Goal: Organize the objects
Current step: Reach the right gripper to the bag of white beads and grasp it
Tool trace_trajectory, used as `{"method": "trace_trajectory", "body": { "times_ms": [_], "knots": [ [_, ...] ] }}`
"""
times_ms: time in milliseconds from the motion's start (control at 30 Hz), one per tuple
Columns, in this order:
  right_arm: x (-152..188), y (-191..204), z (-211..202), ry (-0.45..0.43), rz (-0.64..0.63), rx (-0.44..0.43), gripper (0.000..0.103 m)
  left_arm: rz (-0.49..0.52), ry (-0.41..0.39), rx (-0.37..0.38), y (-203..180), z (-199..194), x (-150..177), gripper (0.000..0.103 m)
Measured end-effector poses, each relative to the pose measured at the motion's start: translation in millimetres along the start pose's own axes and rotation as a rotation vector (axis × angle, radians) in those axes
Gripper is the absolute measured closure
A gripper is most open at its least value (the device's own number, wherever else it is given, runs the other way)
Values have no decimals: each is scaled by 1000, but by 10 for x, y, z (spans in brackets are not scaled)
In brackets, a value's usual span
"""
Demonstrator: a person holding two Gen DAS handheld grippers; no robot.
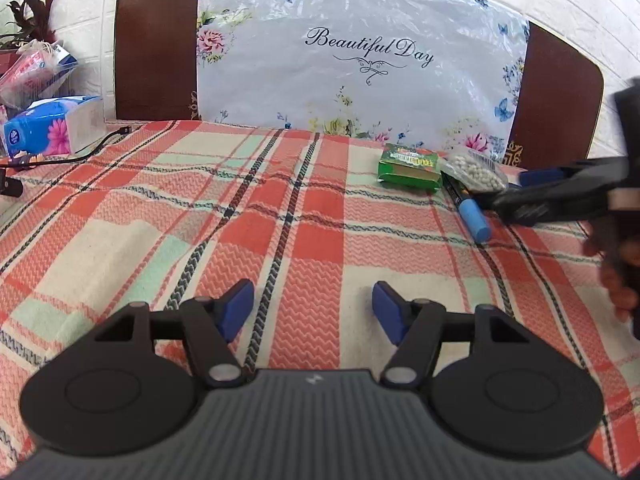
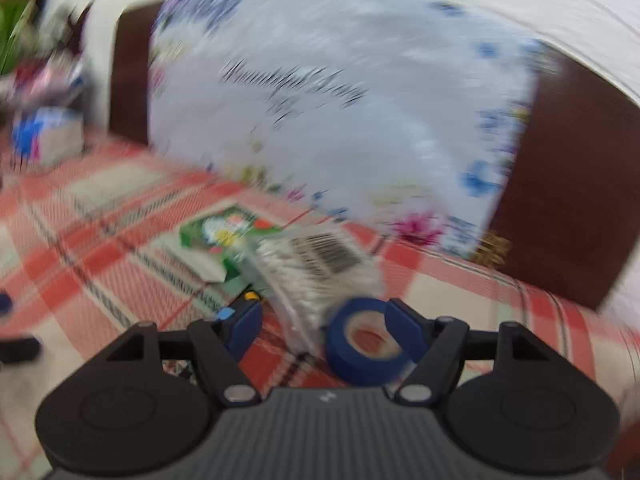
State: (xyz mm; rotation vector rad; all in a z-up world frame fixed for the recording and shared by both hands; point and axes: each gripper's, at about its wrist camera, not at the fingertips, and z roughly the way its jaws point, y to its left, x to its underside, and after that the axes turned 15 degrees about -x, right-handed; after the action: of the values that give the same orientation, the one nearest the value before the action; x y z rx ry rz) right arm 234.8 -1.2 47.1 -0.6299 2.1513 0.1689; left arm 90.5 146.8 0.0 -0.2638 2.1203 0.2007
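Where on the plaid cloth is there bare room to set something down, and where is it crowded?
Free: the wide stretch of plaid cloth between the left gripper and the green box, running left toward the black cable and tissue pack. Crowded: far right, where green box, bead bag, blue marker, blue tape roll and right gripper cluster.

Plaid-covered desk against a white brick-pattern wall

Spread with a red, cream and mint checked cloth; backed by a dark brown wooden board draped in a floral plastic sheet lettered "Beautiful Day". Lit evenly, perhaps by daylight. Flanked far left by a dark-leaved plant, tissue packs, and a black cable.
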Motion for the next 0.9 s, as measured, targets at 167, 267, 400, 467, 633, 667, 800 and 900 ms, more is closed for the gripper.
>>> {"method": "trace_trajectory", "body": {
  "times_ms": [167,267,400,467,633,667,800,900],
  "knots": [
    [-6,222,237,38,-204,22,68,-28,0,13,48,-13,17,36],
    [82,424,131,35,-297,54,78,-33,0,16,42,-5,6,36],
    [326,692,-265,26,-340,23,82,-32,1,15,36,-7,5,36],
    [578,887,-566,21,-401,11,82,-32,1,15,39,-9,5,35],
    [1127,1199,-1335,10,-413,-7,71,-24,2,10,27,-17,0,35],
    [1167,1187,-1453,5,-368,-16,66,-20,3,8,23,-18,0,35],
    [1205,949,-1780,-15,-104,-144,53,26,13,-19,-36,-43,-16,35],
    [1254,847,-1861,-17,35,-190,53,9,63,-17,-56,-201,-6,36]
  ]
}}
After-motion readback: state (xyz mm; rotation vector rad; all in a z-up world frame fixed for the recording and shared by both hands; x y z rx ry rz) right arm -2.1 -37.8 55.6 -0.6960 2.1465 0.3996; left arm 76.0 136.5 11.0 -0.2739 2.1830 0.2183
